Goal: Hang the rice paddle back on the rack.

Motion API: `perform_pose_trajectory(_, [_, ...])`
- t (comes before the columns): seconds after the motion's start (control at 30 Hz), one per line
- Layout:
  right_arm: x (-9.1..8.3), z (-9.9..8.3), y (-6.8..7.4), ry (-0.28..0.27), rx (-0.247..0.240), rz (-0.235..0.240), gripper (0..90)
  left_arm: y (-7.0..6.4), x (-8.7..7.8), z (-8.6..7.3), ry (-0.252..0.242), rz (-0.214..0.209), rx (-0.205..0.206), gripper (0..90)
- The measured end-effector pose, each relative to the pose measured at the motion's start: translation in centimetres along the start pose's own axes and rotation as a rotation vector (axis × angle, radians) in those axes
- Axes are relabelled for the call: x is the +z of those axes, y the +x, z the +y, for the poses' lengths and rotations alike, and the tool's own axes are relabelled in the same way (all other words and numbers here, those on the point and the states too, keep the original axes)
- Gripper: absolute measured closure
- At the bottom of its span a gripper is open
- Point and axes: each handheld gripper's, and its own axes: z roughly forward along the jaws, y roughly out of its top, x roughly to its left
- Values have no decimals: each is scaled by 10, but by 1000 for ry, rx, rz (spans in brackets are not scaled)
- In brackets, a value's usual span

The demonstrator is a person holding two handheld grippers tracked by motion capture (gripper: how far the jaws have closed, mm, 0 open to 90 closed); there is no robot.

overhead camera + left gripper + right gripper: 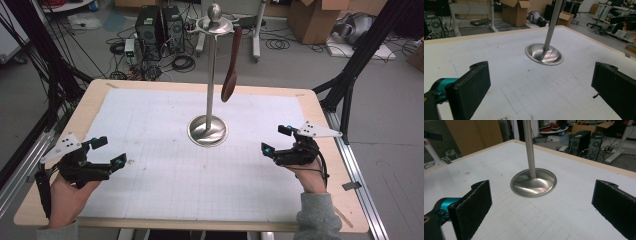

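Looks like nothing has really happened yet here. Both hands sit low at the near side of the table (95, 92), the left gripper (107, 151) near the left edge and the right gripper (276, 139) near the right edge, both aimed inward at the stand (209, 127) in the middle. Both have their jaws spread wide with nothing between them; you can see that clearly in each gripper view, just bare white mat (165, 175) between the black pads.

The thing they seem to be going for is the metal stand: round shiny base on the mat, a thin upright pole, and a small ring with a knob at the top. A brown wooden spoon (231, 67) hangs from that top ring on the right side of the pole, dangling free, well above the table. So my guess is the job involves that spoon, either lifting it off or something like it, and none of that is done. Neither gripper is close to it; both are well apart from the stand and much lower than the spoon.

Nothing on the mat blocks the way in. The only real obstacle is the pole itself, just beside the hanging spoon, plus the hook ring up top. Off the table it's computer towers (159, 30), cables and cardboard boxes (315, 17) on the floor, all far off.
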Motion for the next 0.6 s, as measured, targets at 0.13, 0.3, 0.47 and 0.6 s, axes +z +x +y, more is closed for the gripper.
perform_pose_trajectory(0.13, [-4, -8, -4, 4, 12, -5, 16, 0, 0, 0, 2, 3, 1, 26])
perform_pose_trajectory(0.3, [-5, -20, -8, 13, 28, -10, 16, 0, 1, -1, 9, 10, 5, 26])
perform_pose_trajectory(0.47, [-10, -31, -14, 14, 57, -27, 16, 3, 2, -4, 17, 14, 0, 26])
perform_pose_trajectory(0.6, [-16, -34, -17, 4, 70, -41, 16, 5, 1, -5, 14, 20, -6, 26])
